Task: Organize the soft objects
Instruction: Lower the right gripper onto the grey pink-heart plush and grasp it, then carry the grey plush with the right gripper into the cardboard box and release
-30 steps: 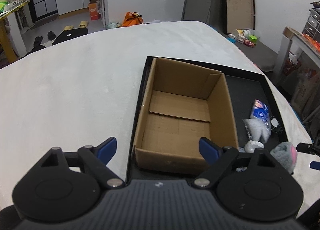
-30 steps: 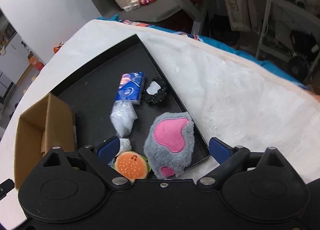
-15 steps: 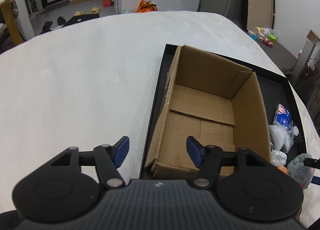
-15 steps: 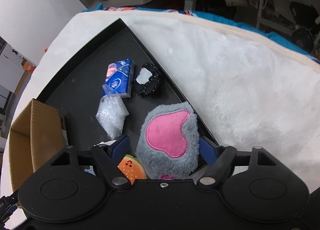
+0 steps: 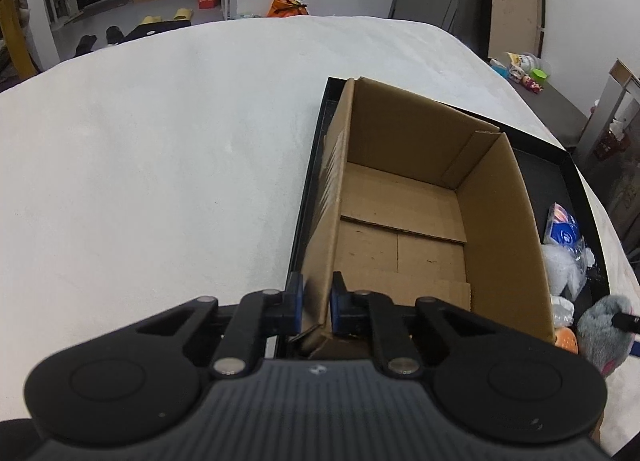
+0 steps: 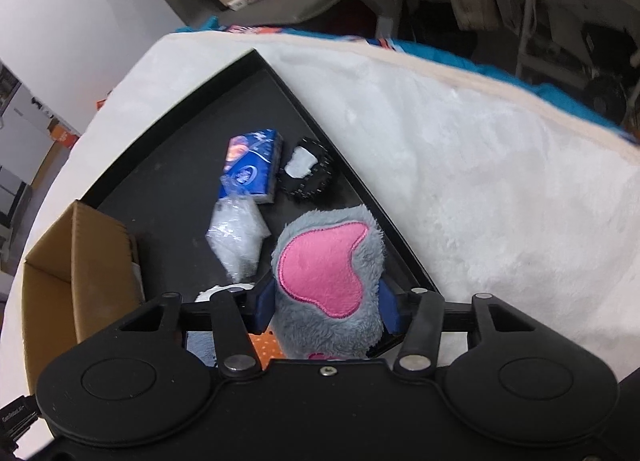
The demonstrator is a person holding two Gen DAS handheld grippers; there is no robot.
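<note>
Left wrist view first: a white fleecy cover (image 5: 160,165) fills the left side, and a shallow black rectangular tray (image 5: 311,177) lies on it. An open brown cardboard box (image 5: 404,217) stands in the tray's left part, with nothing visible inside. The left gripper (image 5: 316,311) has just been closing and now pinches the box's near left wall close to the corner, one blue pad outside and one inside the cardboard. Right of the box, on the tray floor, lie a blue printed tissue packet (image 5: 562,231) and a crinkled clear plastic bag of white stuff (image 5: 568,269), touching each other.

Right wrist view, from the left: the same box (image 6: 80,277) at the tray's end, then the bag (image 6: 238,239) just below the tissue packet (image 6: 252,165), and a round black studded ball with a white patch (image 6: 306,173) beside the packet near the tray's rim (image 6: 320,117). An orange dotted soft toy (image 6: 266,345) peeks out under the right gripper (image 6: 326,307), whose jaws have just been closing; both blue pads now press the sides of a grey fluffy plush with a pink heart-shaped patch (image 6: 328,269), which stands at the tray's near right corner.
</note>
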